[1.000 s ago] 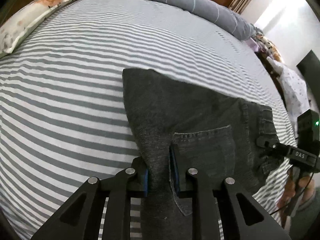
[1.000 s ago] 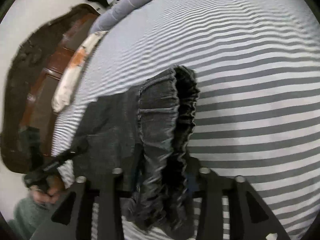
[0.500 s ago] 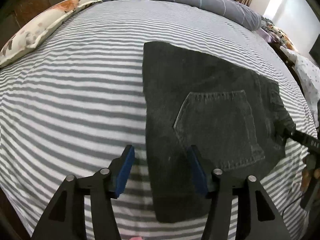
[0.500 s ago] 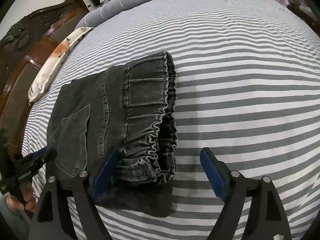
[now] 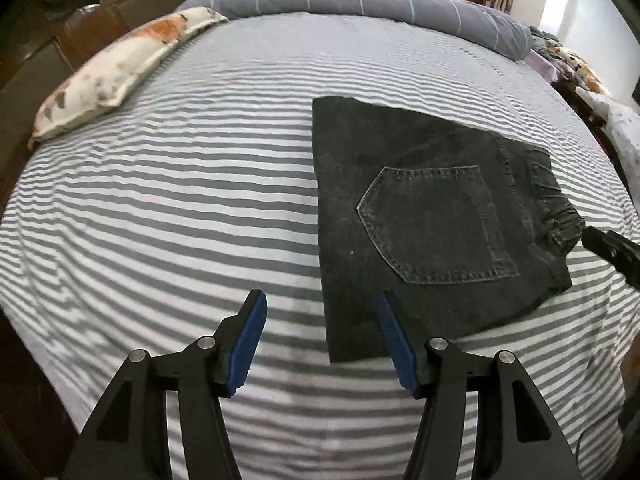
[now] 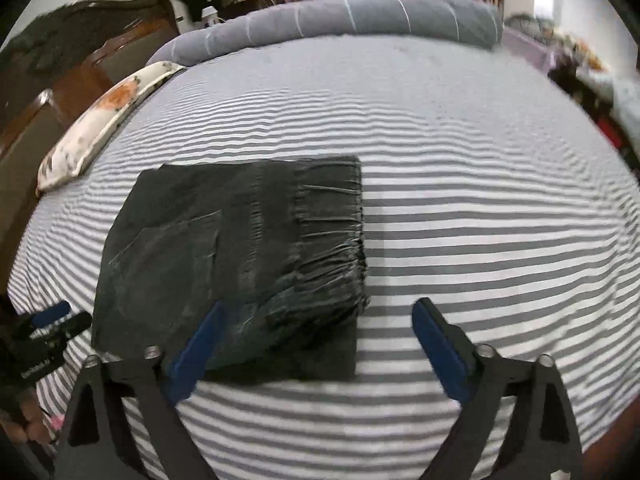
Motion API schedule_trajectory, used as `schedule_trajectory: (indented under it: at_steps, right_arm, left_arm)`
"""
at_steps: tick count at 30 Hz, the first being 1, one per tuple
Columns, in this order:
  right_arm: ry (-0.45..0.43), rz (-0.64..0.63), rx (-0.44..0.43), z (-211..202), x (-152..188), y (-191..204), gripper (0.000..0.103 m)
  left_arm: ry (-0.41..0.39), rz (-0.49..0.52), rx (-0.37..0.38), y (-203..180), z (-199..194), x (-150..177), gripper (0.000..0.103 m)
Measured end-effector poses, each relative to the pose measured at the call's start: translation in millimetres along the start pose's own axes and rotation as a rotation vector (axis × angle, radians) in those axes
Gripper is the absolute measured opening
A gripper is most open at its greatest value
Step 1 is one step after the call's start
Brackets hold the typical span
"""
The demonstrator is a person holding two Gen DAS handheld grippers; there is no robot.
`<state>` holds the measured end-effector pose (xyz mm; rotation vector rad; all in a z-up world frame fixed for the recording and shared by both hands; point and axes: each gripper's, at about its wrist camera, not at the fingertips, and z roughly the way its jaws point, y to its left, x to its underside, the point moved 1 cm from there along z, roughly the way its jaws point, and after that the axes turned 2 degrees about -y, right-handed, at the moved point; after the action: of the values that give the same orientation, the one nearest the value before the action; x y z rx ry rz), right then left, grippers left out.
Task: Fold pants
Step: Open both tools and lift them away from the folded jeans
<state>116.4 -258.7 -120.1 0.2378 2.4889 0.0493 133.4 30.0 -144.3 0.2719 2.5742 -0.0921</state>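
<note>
On the striped bedsheet [image 5: 160, 208], a floral pillow [image 5: 116, 68] is lying far to the left by the headboard, well apart from the work. Next over, the left gripper [image 5: 320, 332] is hovering with its blue pads spread wide, gripping nothing; its right pad is overlapping the near left corner of the folded black jeans [image 5: 420, 220]. The jeans are resting flat in a compact rectangle, back pocket [image 5: 436, 224] facing up and elastic waistband [image 6: 332, 236] bunching along the right edge. Furthest right, the right gripper [image 6: 320, 336] is likewise hanging released above the near edge, holding nothing.

The fold is looking essentially finished, so the step in hand appears to be letting go and clearing away. Doing that well means lifting both grippers straight up with the pads apart, so no pad is dragging the top layer or snagging the gathered waistband, which is sitting thicker than the rest and could be tugged open. A rolled grey blanket [image 5: 360, 0] is lining the far edge of the bed.
</note>
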Motion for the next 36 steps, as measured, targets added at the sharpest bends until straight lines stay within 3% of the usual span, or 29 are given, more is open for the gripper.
schedule_trajectory:
  at_steps: [3,8,14,36]
  right_arm:
    - [-0.037,-0.012,0.004,-22,6,15,0.101]
    - [-0.052,-0.021,0.040,-42,13,38,0.102]
    - [-0.052,0.003,0.014,-57,25,46,0.102]
    - [-0.086,-0.077,0.012,-85,46,77,0.102]
  left_arm:
    - [-0.026,-0.004,-0.019,-4,-19,4,0.067]
    - [-0.063,-0.009,-0.046,-9,-47,9,0.067]
    - [-0.085,-0.003,-0.091,-12,-71,18,0.067]
    - [-0.146,0.002,-0.126,-23,-103,32,0.067]
